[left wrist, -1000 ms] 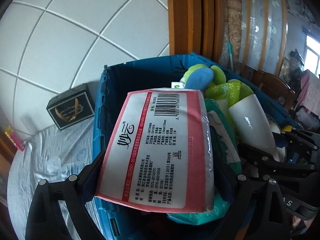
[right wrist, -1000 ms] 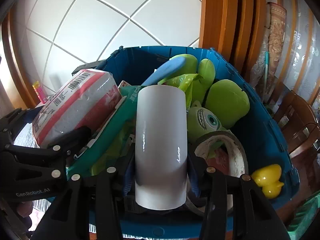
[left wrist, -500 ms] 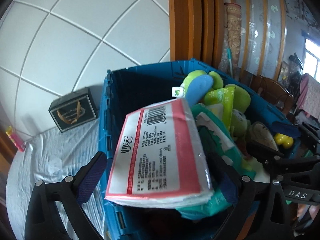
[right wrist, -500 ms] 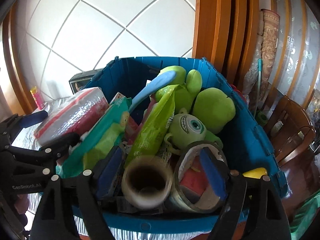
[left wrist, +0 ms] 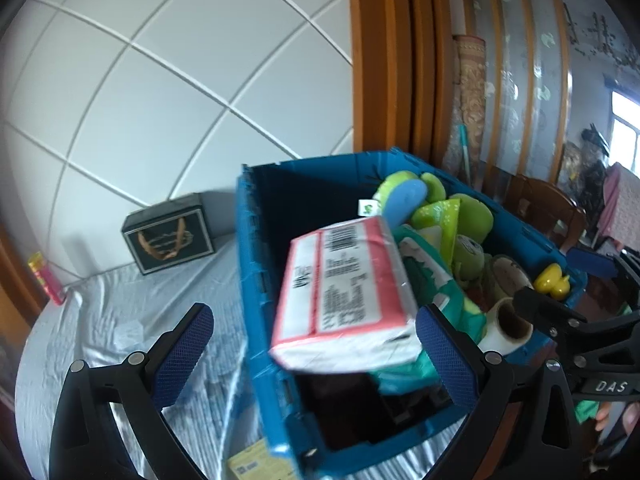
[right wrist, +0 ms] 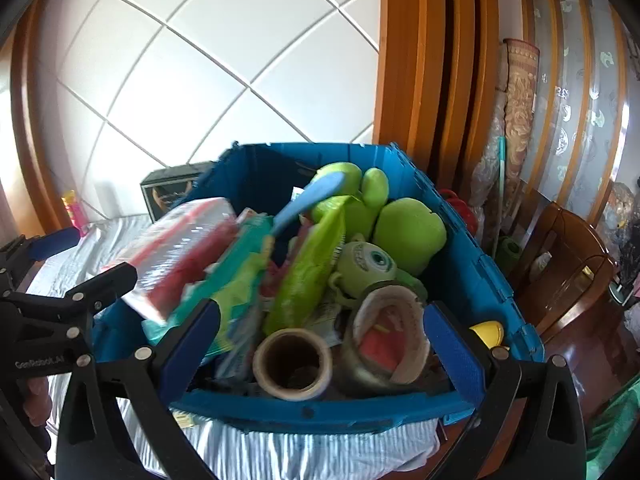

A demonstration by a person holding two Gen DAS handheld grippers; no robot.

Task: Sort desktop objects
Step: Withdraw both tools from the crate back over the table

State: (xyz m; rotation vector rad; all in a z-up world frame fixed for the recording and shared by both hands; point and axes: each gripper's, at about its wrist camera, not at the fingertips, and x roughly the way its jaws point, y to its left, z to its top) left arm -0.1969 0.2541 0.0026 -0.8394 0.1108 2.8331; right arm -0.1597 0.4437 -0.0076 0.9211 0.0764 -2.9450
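A blue crate stands on a striped cloth, heaped with objects. A pink-and-white tissue pack lies tilted on top at the crate's left side, free of my left gripper, which is open and just short of it. In the right wrist view my right gripper is open in front of the crate. A white roll lies on its side between the spread fingers, inside the near wall, beside a tape ring. Green plush toys fill the back.
A black box stands against the tiled wall left of the crate. A yellow duck sits at the crate's right corner. A yellowish carton lies on the cloth near the crate's front. Wooden chairs stand to the right.
Both grippers opened and drew back from the crate. The tissue pack left the left gripper and the white roll left the right gripper; both now lie in the crate.
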